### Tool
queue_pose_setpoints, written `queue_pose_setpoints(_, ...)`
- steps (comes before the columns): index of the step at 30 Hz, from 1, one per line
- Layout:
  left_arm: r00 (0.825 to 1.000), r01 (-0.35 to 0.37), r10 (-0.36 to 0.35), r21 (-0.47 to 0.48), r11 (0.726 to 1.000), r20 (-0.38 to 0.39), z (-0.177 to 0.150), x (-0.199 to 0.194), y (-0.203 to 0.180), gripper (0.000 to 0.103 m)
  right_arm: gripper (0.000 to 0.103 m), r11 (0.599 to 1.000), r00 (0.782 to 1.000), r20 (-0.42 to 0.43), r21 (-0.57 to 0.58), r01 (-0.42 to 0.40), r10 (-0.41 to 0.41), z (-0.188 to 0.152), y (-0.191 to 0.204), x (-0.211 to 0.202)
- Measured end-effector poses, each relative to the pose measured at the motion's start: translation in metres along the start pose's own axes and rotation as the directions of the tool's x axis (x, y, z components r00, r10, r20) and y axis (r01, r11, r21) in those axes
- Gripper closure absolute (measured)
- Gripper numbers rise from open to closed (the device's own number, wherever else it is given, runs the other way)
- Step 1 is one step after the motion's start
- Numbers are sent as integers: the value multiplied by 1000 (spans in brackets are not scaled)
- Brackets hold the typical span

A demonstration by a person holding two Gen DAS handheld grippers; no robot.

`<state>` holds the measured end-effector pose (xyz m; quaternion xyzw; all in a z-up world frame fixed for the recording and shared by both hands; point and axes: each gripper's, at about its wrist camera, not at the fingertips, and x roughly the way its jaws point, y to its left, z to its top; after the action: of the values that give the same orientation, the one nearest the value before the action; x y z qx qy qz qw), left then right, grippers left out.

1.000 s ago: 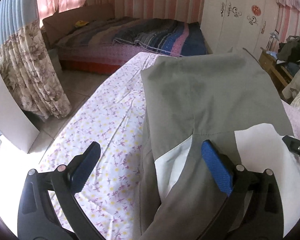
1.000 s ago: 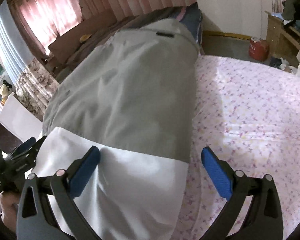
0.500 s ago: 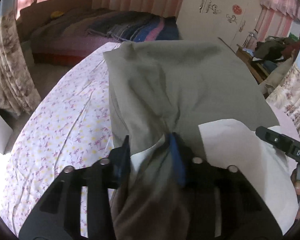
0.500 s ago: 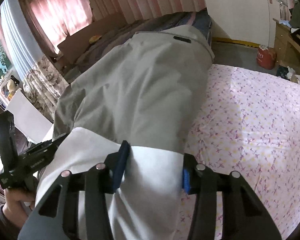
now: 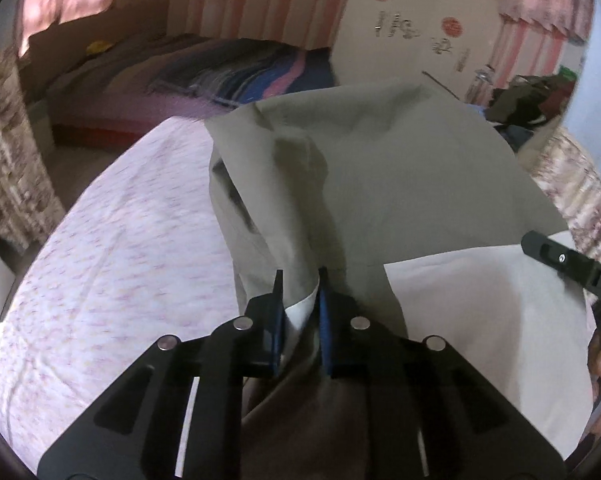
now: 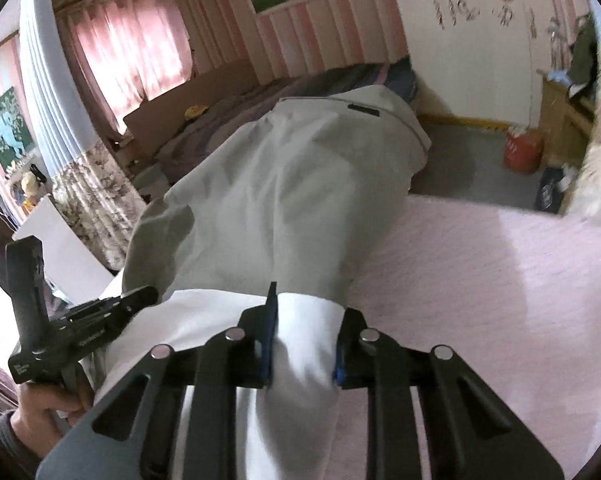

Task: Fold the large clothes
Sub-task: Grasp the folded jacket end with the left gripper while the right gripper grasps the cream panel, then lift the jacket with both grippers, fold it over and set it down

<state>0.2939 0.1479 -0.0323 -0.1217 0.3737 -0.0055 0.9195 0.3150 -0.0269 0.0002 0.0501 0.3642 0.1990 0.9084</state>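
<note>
Grey-and-white jacket [image 5: 380, 184] stretches lengthwise away across the bed [image 5: 112, 240]; left gripper [image 5: 300, 312] and right gripper [image 6: 305, 332] clamp its near corners.

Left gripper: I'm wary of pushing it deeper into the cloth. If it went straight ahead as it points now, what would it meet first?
The left gripper is shut on the grey and white garment, so it would press straight into that garment's bunched grey folds. Depth beyond them is unclear.

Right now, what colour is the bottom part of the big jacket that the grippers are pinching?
White, below the grey jacket body; the white hem band shows best in the right wrist view.
</note>
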Motion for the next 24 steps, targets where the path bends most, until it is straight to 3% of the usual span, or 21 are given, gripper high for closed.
queue_pose_setpoints(5,998,56,-56,29,998,22,-12,6,-99,91,81,990,991,19,-35,135,-134,-5,-70,-62)
queue_pose_setpoints(10,994,111,-111,111,988,-9,-35,26,-208,90,81,964,965,-30,-47,261,-262,-27,-161,-108)
queue_pose_setpoints(14,995,102,-100,192,976,-20,-51,41,-277,89,79,966,964,-72,-26,257,-258,-42,-215,-111)
queue_pose_setpoints(17,998,65,-64,219,974,-9,-56,45,-293,84,72,970,966,-102,35,242,-238,-56,-240,-104)
queue_pose_setpoints(19,998,58,-56,215,975,-12,-58,44,-293,75,49,959,959,-81,52,278,-273,-62,-241,-105)
queue_pose_setpoints(20,999,54,-51,205,977,-19,-58,45,-287,60,38,950,950,-74,55,307,-303,-64,-237,-105)
queue_pose_setpoints(21,999,51,-46,196,979,-28,-59,45,-279,43,17,935,936,-59,58,350,-347,-65,-226,-106)
queue_pose_setpoints(24,1000,28,-29,186,982,2,-59,27,-250,20,14,936,938,-26,66,346,-345,-73,-205,-127)
